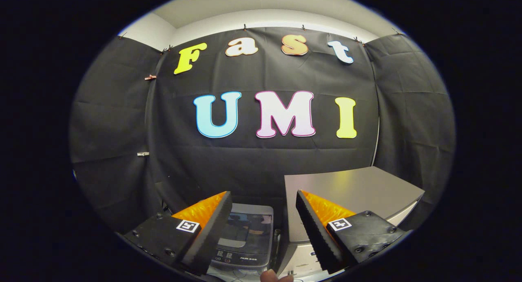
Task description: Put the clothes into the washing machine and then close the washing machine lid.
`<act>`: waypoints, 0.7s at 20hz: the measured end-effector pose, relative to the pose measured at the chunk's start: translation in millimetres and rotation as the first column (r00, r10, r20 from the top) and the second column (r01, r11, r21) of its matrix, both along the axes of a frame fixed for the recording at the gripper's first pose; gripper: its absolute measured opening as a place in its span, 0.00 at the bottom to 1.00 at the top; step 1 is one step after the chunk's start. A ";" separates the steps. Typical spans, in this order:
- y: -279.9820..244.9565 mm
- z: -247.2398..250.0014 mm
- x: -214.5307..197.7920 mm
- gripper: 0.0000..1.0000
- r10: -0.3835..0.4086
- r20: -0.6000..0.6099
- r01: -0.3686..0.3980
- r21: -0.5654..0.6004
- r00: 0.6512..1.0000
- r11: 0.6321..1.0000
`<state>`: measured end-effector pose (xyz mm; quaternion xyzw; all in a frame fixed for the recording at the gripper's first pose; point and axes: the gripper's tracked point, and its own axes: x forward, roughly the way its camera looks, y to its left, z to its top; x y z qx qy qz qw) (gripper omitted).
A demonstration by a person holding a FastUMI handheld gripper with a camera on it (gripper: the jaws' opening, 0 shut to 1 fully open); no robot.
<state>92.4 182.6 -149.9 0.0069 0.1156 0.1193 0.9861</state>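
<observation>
Gripper [263, 225]: fingers spread wide, nothing between them.
Washing machine [244, 237]: lower centre of frame, seen through finger gap; lid looks shut, glossy, reflective.
Clothes: not spotted from here.
Handling, judged: fabric soft, light, limp; pinch bunched fold. Lid rigid, hinged; take front edge.
Grey cabinet [350, 188]: lower right, just beside machine, hard edge limits rightward swing.
Open room: above machine, leftward.

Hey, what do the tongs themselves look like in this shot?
The tongs have two wedge-shaped fingers with ridged inner pads. Each finger sits on a block body with screws, topped by a small square black-and-white marker tag. No cables or sleeves are visible.
</observation>
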 end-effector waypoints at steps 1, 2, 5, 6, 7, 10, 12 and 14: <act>-5.6 2.6 -0.4 0.99 -0.007 0.003 0.007 -0.006 1.000 1.000; -11.4 5.1 -1.4 0.99 -0.016 0.008 0.016 -0.007 1.000 1.000; -22.9 10.5 1.0 0.99 -0.041 0.015 0.041 0.006 0.999 0.999; -26.1 10.0 0.7 0.99 -0.048 0.011 0.047 0.012 0.999 0.999; -28.4 8.9 1.0 0.99 -0.052 0.007 0.052 0.017 0.999 0.998; -30.7 5.9 3.0 0.99 -0.060 -0.001 0.060 0.020 0.998 0.998; -28.6 4.5 3.1 0.99 -0.057 -0.002 0.057 0.017 0.998 0.998; -23.5 2.3 2.9 0.99 -0.046 -0.005 0.046 0.015 0.999 0.999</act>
